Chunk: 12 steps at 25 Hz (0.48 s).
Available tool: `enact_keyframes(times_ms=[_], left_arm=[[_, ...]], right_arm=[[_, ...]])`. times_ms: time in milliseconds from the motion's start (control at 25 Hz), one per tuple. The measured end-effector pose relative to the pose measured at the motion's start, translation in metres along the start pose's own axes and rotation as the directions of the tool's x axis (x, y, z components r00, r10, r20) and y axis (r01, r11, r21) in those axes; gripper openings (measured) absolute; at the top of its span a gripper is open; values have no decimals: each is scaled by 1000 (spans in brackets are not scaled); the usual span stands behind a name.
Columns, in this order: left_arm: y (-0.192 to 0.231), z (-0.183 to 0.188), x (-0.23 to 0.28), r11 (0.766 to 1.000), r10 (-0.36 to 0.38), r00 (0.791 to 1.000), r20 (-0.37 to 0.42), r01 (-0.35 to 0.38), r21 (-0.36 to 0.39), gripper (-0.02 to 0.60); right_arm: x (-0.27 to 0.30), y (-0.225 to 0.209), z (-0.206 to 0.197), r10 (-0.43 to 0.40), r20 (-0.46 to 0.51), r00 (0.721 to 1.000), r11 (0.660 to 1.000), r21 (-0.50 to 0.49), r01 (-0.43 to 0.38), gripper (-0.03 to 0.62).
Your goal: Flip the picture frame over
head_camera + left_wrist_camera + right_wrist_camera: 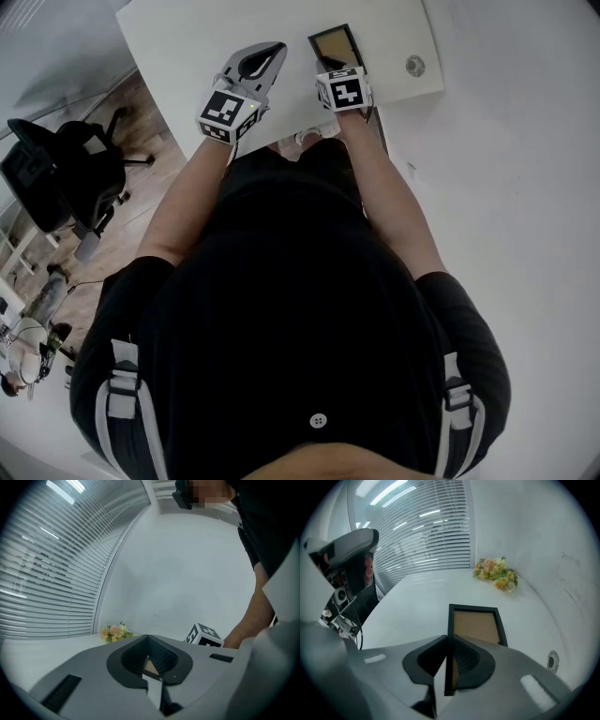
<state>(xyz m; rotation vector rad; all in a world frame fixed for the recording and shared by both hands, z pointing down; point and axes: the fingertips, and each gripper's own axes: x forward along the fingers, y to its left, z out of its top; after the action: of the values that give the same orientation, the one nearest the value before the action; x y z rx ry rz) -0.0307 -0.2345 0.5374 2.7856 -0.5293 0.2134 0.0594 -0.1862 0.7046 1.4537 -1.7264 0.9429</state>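
Observation:
The picture frame (335, 45) has a black border and a brown panel that faces up. It rests on the white table (187, 47) near the front edge. My right gripper (337, 73) is shut on it. In the right gripper view the frame (474, 626) runs away from me, and its left border is pinched between the jaws of the right gripper (448, 641). My left gripper (278, 47) hovers to the left of the frame, apart from it. In its own view the left gripper (148, 640) has its tips together and holds nothing.
A small bunch of flowers (496, 573) lies at the table's far side by the white wall. A round metal grommet (414, 66) sits in the tabletop right of the frame. A black office chair (66, 178) stands on the floor to the left. Window blinds (422, 531) line the far side.

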Motion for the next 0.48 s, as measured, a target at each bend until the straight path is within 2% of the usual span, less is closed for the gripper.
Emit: enact_keyframes(times_ms=[240,480], left_arm=[[3,7,-2,1000,18,1000,10,-18,8,5],[4,10,-3,999,35,999,19,-35,9,5]], right_arm=[[-14,6,19,64,57,996,993,96,-69,51],[-23,17,33,157,82,984,966,196,-170,51]])
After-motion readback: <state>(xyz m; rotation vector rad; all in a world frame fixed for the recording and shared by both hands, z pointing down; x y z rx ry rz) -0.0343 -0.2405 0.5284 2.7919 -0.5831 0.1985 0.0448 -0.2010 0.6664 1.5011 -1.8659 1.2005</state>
